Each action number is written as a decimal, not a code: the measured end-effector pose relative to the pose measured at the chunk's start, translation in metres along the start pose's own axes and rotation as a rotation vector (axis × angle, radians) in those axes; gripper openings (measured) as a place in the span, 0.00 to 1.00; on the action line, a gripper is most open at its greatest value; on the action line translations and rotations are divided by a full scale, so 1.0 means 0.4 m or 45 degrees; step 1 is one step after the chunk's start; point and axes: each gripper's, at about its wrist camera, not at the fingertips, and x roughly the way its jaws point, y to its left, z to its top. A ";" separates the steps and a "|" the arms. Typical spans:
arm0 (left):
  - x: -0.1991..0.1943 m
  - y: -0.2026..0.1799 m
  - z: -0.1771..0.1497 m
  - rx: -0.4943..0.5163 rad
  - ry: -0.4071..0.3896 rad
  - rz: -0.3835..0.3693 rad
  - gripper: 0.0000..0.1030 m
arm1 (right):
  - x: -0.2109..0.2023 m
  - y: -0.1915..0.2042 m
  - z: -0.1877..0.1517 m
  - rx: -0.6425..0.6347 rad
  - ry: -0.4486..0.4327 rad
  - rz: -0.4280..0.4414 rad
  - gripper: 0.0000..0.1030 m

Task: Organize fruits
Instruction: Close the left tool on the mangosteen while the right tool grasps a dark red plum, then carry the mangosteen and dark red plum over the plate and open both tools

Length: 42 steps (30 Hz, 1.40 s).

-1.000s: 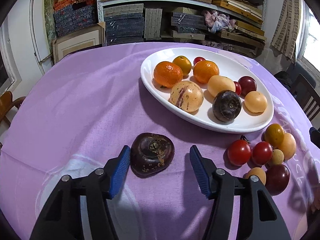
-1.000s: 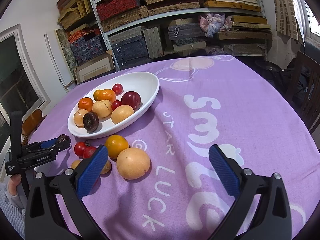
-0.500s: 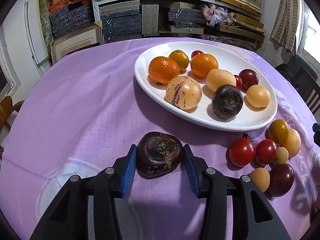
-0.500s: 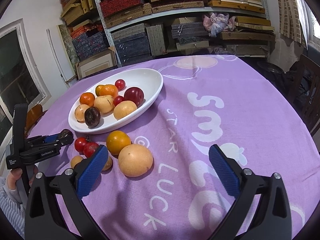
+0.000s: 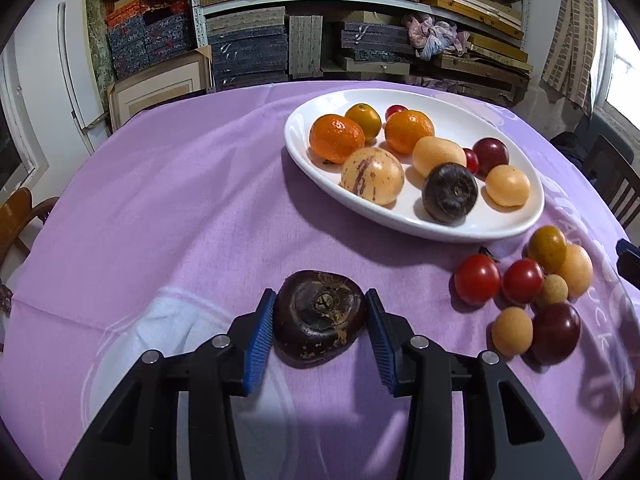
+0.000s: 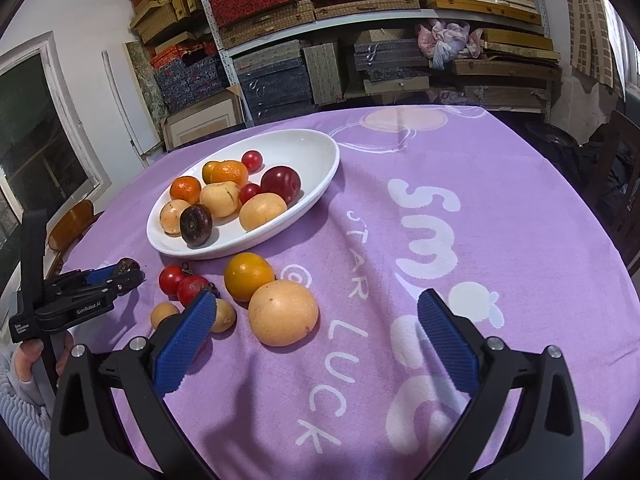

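A dark purple, flattened fruit [image 5: 320, 316] rests on the purple tablecloth between the blue pads of my left gripper [image 5: 320, 298]. Its jaws are closing, and both pads touch the fruit's sides. The right wrist view shows that gripper [image 6: 120, 276] low at the left with the fruit [image 6: 127, 265] at its tip. My right gripper [image 6: 316, 304] stands open above the cloth, nothing between its fingers, just behind a large pale orange fruit [image 6: 283, 312]. The white oval plate [image 5: 440, 234] holds several fruits. More small fruits [image 5: 520, 280] lie loose beside it.
Shelves stacked with boxes [image 5: 260, 52] stand behind the round table. A wooden chair [image 5: 16, 216] is at the left edge and a dark chair [image 5: 612, 176] at the right. A person's hand [image 6: 28, 352] holds the left gripper's handle.
The left gripper's jaws have narrowed from wide apart to touching the dark purple fruit on both sides, and the gripper has slid forward around it. The right gripper stays in place.
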 end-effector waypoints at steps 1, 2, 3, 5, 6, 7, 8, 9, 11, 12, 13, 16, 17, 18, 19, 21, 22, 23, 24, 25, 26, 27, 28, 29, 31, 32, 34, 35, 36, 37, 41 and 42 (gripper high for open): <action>-0.018 -0.002 -0.014 0.009 0.000 -0.007 0.44 | -0.002 0.009 -0.002 -0.024 0.009 0.014 0.96; -0.035 -0.004 -0.026 0.013 -0.003 -0.011 0.44 | -0.006 0.021 -0.004 -0.057 0.019 0.030 0.96; -0.054 -0.004 -0.040 0.015 -0.011 -0.021 0.44 | -0.013 0.040 -0.008 -0.101 0.021 0.046 0.96; -0.082 -0.005 -0.065 0.007 -0.030 -0.047 0.44 | -0.031 0.083 -0.019 -0.212 0.003 0.065 0.94; -0.091 -0.005 -0.076 0.000 -0.036 -0.060 0.44 | -0.038 0.107 -0.027 -0.276 -0.004 0.073 0.88; -0.095 -0.007 -0.085 -0.006 -0.039 -0.073 0.44 | -0.042 0.130 -0.037 -0.330 -0.001 0.086 0.82; -0.096 -0.012 -0.092 -0.010 -0.039 -0.086 0.44 | -0.039 0.152 -0.047 -0.379 0.020 0.108 0.74; -0.095 -0.018 -0.098 -0.009 -0.039 -0.098 0.44 | -0.031 0.169 -0.055 -0.411 0.044 0.123 0.73; -0.094 -0.032 -0.104 0.007 -0.038 -0.102 0.44 | -0.008 0.199 -0.078 -0.459 0.091 0.119 0.70; -0.092 -0.037 -0.106 0.018 -0.037 -0.101 0.44 | 0.002 0.213 -0.085 -0.478 0.113 0.122 0.66; -0.090 -0.043 -0.108 0.024 -0.033 -0.104 0.44 | 0.012 0.224 -0.091 -0.494 0.131 0.125 0.64; -0.077 -0.058 -0.110 0.042 -0.005 -0.116 0.44 | 0.026 0.244 -0.097 -0.504 0.157 0.157 0.57; -0.075 -0.058 -0.110 0.040 0.000 -0.126 0.44 | 0.030 0.248 -0.097 -0.495 0.167 0.174 0.57; -0.074 -0.058 -0.110 0.037 0.002 -0.132 0.44 | 0.036 0.252 -0.096 -0.482 0.183 0.200 0.56; -0.074 -0.058 -0.110 0.036 0.004 -0.132 0.44 | 0.042 0.255 -0.095 -0.464 0.201 0.225 0.56; -0.070 -0.061 -0.111 0.032 0.017 -0.137 0.44 | 0.054 0.262 -0.090 -0.433 0.212 0.239 0.55; -0.069 -0.060 -0.111 0.028 0.017 -0.139 0.44 | 0.061 0.264 -0.087 -0.424 0.213 0.236 0.55; -0.069 -0.061 -0.110 0.028 0.018 -0.138 0.44 | 0.068 0.269 -0.085 -0.419 0.214 0.231 0.55; -0.069 -0.061 -0.110 0.029 0.017 -0.137 0.44 | 0.074 0.271 -0.083 -0.411 0.217 0.224 0.52; -0.069 -0.061 -0.111 0.030 0.017 -0.136 0.44 | 0.082 0.272 -0.080 -0.404 0.222 0.215 0.49; -0.069 -0.060 -0.111 0.029 0.018 -0.137 0.44 | 0.091 0.272 -0.079 -0.396 0.239 0.212 0.46; -0.069 -0.061 -0.111 0.029 0.017 -0.137 0.44 | 0.098 0.270 -0.076 -0.386 0.254 0.215 0.43; -0.069 -0.061 -0.111 0.029 0.017 -0.136 0.44 | 0.104 0.268 -0.076 -0.378 0.268 0.217 0.42; -0.069 -0.061 -0.111 0.030 0.018 -0.136 0.44 | 0.108 0.265 -0.076 -0.371 0.277 0.213 0.38; -0.069 -0.060 -0.111 0.029 0.018 -0.137 0.44 | 0.110 0.258 -0.074 -0.353 0.280 0.219 0.38; -0.069 -0.061 -0.111 0.029 0.018 -0.137 0.44 | 0.110 0.255 -0.074 -0.348 0.281 0.222 0.37; -0.069 -0.060 -0.110 0.028 0.018 -0.138 0.44 | 0.108 0.253 -0.075 -0.349 0.277 0.219 0.37; -0.069 -0.060 -0.110 0.027 0.018 -0.139 0.44 | 0.105 0.253 -0.076 -0.352 0.275 0.220 0.37; -0.069 -0.060 -0.110 0.026 0.017 -0.140 0.44 | 0.101 0.252 -0.078 -0.355 0.272 0.224 0.37; -0.069 -0.060 -0.111 0.024 0.017 -0.142 0.44 | 0.094 0.251 -0.081 -0.360 0.265 0.225 0.37; -0.082 -0.061 -0.114 0.016 -0.016 -0.157 0.44 | 0.059 0.255 -0.095 -0.393 0.227 0.229 0.37; -0.087 -0.065 -0.115 0.022 -0.029 -0.157 0.44 | 0.056 0.256 -0.098 -0.399 0.227 0.227 0.37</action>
